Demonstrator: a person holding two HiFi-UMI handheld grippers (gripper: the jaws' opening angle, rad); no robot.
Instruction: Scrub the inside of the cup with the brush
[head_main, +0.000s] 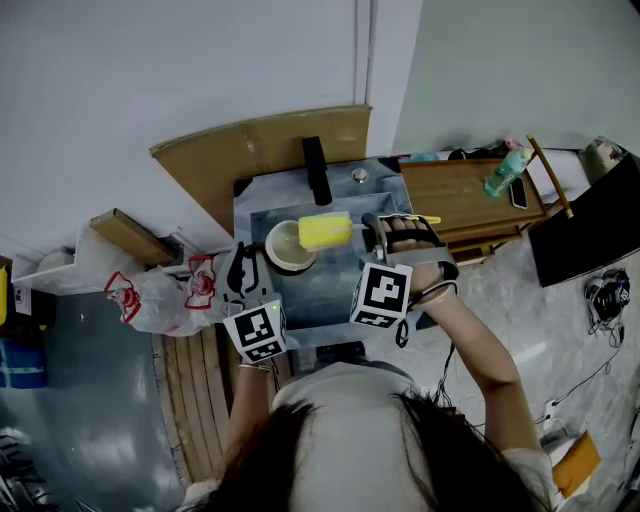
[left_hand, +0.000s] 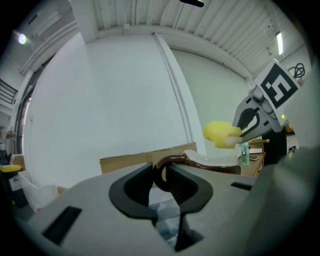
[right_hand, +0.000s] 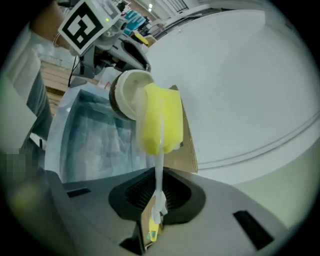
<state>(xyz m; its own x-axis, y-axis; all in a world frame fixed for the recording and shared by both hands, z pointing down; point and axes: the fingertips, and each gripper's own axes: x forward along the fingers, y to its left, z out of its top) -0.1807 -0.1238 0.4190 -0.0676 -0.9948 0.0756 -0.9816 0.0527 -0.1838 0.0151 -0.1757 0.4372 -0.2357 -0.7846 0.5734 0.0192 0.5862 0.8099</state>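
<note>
**Op:** Right, what's crowding me?

**Eng:** A black faucet (head_main: 317, 170) stands behind the cup (head_main: 286, 248), with a cardboard panel (head_main: 262, 143) behind that. A plastic bag with red print (head_main: 160, 297) is on your left. A wooden table (head_main: 450, 205) on your right carries a green bottle (head_main: 505, 172).

**Op:** Surface, room?

**Eng:** You're over a basin (head_main: 300, 295) lined with plastic sheet. White wall ahead, wooden slats (head_main: 195, 385) low on your left.

**Op:** Grippers?

**Eng:** Your left gripper (left_hand: 159, 177) is clamped on the cup's brown handle (left_hand: 172, 160), holding the cup over the basin with its mouth tipped toward the brush (right_hand: 160, 120). Your right gripper (right_hand: 159, 192) pinches the brush's thin white stem. Its yellow sponge head sits at the cup's mouth, just outside the rim.
</note>
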